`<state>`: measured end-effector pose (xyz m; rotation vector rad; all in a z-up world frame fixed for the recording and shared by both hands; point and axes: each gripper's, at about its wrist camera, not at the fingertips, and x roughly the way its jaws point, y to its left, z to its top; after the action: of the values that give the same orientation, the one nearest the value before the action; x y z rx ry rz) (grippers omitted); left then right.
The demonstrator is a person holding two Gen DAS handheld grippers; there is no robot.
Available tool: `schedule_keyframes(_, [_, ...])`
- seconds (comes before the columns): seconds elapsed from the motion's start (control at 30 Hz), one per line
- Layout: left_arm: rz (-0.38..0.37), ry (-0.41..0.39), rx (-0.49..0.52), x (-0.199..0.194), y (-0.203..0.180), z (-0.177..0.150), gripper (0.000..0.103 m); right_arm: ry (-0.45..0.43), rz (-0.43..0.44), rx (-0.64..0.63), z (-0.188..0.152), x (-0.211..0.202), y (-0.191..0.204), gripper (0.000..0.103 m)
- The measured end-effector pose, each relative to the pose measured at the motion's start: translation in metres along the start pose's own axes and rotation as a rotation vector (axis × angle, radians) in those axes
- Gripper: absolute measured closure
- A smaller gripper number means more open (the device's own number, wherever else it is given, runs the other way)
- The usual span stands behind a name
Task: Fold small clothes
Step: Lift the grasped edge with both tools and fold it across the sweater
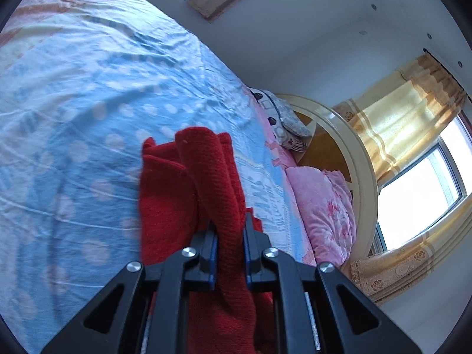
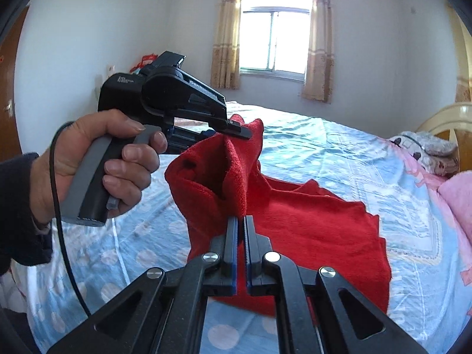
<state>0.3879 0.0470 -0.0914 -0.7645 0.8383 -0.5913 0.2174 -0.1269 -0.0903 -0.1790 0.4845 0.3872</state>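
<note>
Over a bed spread with a blue sheet (image 2: pixel 339 147), dotted white: one red knitted garment (image 2: pixel 309 224), lifted at one end by two black grippers. Right gripper (image 2: pixel 240 221), seen at 6 o'clock of its own view, pointing forward and somewhat down, jaws pressed nearly together on a thin edge of the red knit. Left gripper (image 2: pixel 240 131), at 10 o'clock of that same view, angled down toward 4 o'clock, tip biting the garment's raised upper fold; held by one bare hand (image 2: pixel 97 159), fingers curled round the grey grip and trigger, dark sleeve at the wrist, a black cable looping down from it. From the left wrist view, left gripper (image 1: pixel 230 227) at 6 o'clock, jaws narrow and clamped on a thick bunched roll of the red garment (image 1: pixel 203 177), cloth rising past the fingertips toward 12 o'clock and hanging below the jaws. Between both grips, fabric peaked like a tent; remainder draped down and lying flat on the sheet toward 4 o'clock of the right wrist view. Count in the room: two grippers, one hand in view, one garment, one pink quilt (image 1: pixel 327 212) at 4 o'clock of the left wrist view, one patterned grey pillow (image 2: pixel 424 147) by the cream headboard (image 2: pixel 442 118), one window (image 2: pixel 275 38) flanked by two beige curtains at 12 o'clock.
</note>
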Motion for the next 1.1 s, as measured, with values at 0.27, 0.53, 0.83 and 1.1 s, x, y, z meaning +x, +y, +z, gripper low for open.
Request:
schedule_keyframes(0.27, [-0.018, 0.037, 0.057, 0.034, -0.036, -0.001, 0.089, -0.009, -0.013, 0.1, -0.003, -0.016, -0.043, 0.101])
schedule_keyframes(0.53, [-0.007, 0.088, 0.077, 0.07, -0.056, -0.011, 0.089, 0.023, -0.037, 0.151, -0.016, -0.02, -0.074, 0.101])
schedule_keyframes(0.83, [0.023, 0.157, 0.123, 0.112, -0.075, -0.024, 0.089, 0.08, -0.048, 0.272, -0.033, -0.025, -0.117, 0.101])
schedule_keyframes(1.1, [0.057, 0.208, 0.153, 0.139, -0.084, -0.037, 0.089, 0.132, -0.043, 0.374, -0.057, -0.024, -0.141, 0.101])
